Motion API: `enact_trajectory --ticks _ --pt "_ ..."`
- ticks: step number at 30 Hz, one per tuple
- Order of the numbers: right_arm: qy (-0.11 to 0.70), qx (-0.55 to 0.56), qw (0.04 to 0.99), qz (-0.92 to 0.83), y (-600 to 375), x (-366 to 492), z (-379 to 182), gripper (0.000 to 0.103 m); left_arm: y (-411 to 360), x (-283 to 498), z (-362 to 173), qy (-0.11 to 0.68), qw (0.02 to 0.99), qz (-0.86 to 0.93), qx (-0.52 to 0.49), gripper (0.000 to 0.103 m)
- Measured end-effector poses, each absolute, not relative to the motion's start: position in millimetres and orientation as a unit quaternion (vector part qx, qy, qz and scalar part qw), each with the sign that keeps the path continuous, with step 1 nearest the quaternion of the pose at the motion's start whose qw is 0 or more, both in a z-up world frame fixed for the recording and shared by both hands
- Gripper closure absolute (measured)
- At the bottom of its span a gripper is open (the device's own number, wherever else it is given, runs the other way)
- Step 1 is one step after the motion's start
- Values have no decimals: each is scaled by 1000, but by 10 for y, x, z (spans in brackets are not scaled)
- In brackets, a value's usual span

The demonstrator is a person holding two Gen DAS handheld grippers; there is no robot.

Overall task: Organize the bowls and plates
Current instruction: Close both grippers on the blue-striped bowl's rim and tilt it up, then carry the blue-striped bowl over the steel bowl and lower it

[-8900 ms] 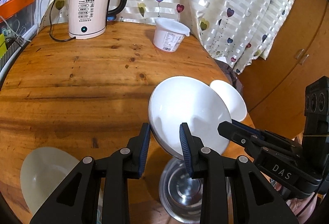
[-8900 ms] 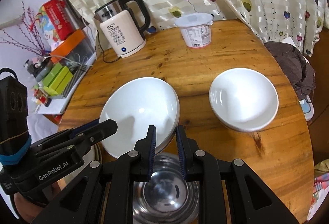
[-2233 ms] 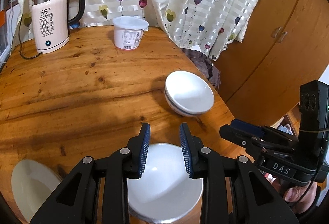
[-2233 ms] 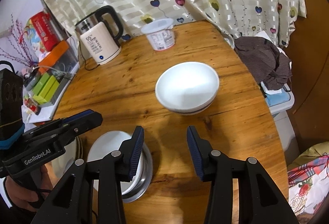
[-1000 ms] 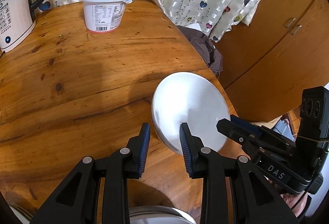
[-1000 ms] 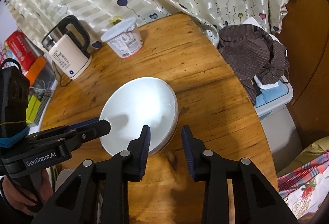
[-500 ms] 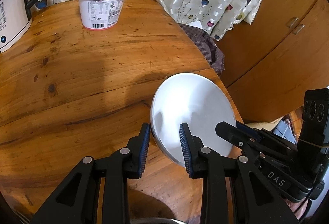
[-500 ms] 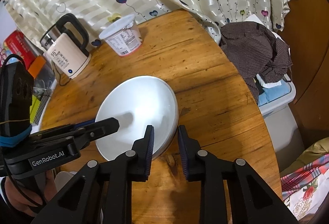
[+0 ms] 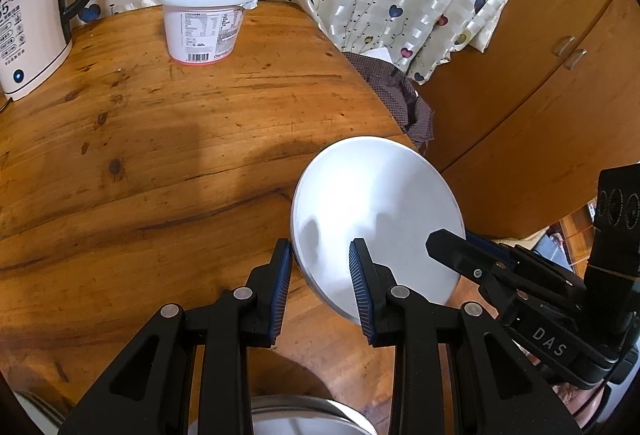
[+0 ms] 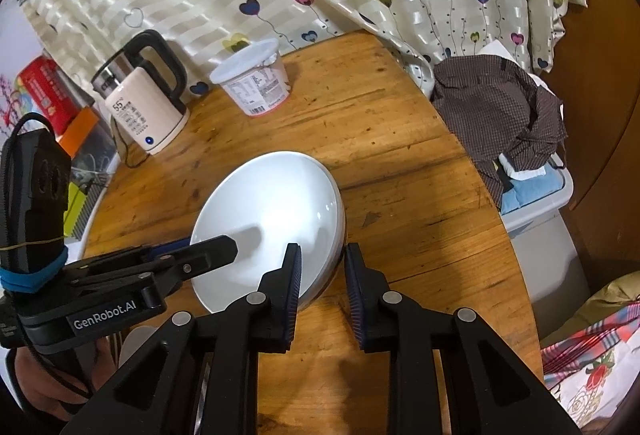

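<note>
A white bowl (image 9: pixel 380 203) hangs tilted just above the round wooden table (image 9: pixel 160 155) near its right edge. My left gripper (image 9: pixel 320 271) is shut on the bowl's near-left rim, one pad inside and one outside. My right gripper (image 10: pixel 322 275) is shut on the opposite rim of the same white bowl (image 10: pixel 272 203). The left gripper (image 10: pixel 208 247) reaches in from the left in the right wrist view. In the left wrist view the right gripper (image 9: pixel 448 241) comes in from the right. A steel bowl (image 9: pixel 296 407) with a white bowl inside shows at the bottom edge, below my left gripper.
An electric kettle (image 10: pixel 144 107) and a white lidded tub (image 10: pixel 256 79) stand at the table's far side by the curtain. Off the right edge, a dark checked cloth (image 10: pixel 500 107) lies on a plastic bin. A wooden cabinet (image 9: pixel 520 95) stands beyond.
The right gripper's jaws have narrowed onto the bowl's rim. Both grippers stayed nearly in place, and the bowl now sits a little more tilted between them.
</note>
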State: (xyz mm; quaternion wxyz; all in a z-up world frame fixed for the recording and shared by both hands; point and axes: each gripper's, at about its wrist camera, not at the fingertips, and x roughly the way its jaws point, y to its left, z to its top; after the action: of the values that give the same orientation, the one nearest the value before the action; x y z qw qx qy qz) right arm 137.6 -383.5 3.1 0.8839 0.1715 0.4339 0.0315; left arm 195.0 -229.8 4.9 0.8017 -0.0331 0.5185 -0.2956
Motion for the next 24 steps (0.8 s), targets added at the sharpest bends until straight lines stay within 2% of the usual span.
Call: enact_trajectory --ticks 24 --pt "415 166 894 34 -3739 1025 311 81 -2175 1605 320 496 811 -308 -39 72"
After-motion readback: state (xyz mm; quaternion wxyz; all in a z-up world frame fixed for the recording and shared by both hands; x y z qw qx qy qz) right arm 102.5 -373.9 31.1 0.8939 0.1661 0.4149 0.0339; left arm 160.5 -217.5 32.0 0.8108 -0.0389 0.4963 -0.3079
